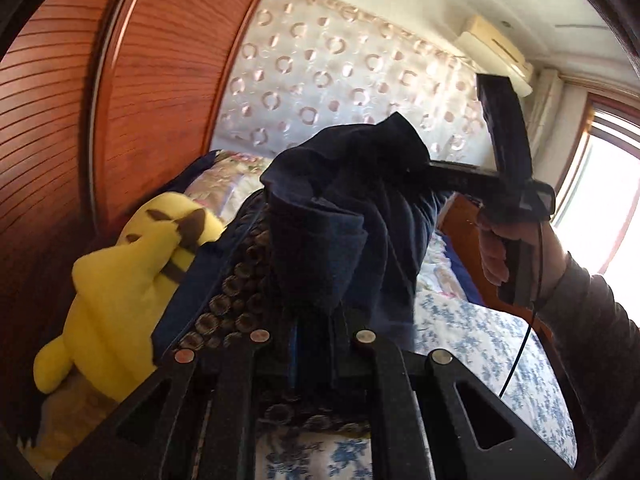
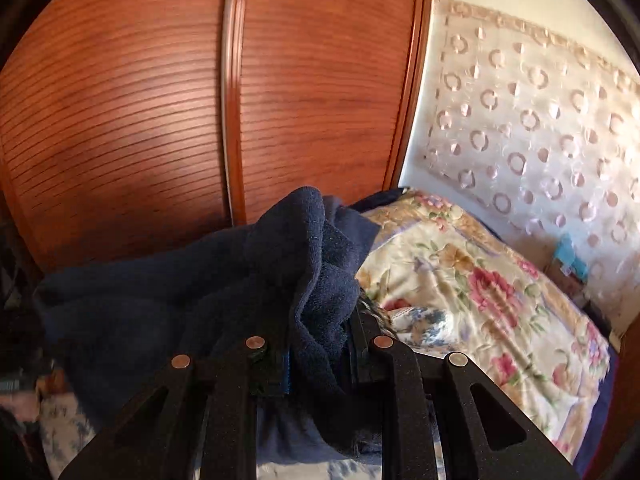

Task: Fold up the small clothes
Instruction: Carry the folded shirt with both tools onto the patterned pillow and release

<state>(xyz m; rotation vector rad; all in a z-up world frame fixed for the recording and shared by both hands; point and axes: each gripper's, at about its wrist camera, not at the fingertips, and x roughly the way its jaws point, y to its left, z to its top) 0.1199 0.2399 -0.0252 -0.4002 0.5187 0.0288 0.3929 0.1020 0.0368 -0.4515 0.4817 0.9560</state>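
Observation:
A dark navy cloth garment (image 1: 344, 216) hangs in the air above the bed, held by both grippers. My left gripper (image 1: 316, 332) is shut on its lower bunch. My right gripper (image 1: 420, 168) comes in from the right in the left wrist view, held by a hand, and pinches the garment's upper corner. In the right wrist view my right gripper (image 2: 320, 356) is shut on the same navy garment (image 2: 224, 280), which spills over its fingers to the left. The fingertips are hidden by fabric in both views.
A yellow plush toy (image 1: 132, 280) lies at the left beside a wooden wardrobe (image 1: 100, 100). A floral quilt (image 2: 472, 288) and a blue-flowered sheet (image 1: 500, 344) cover the bed. A patterned curtain (image 1: 340, 64) hangs behind. A window (image 1: 600, 184) is at the right.

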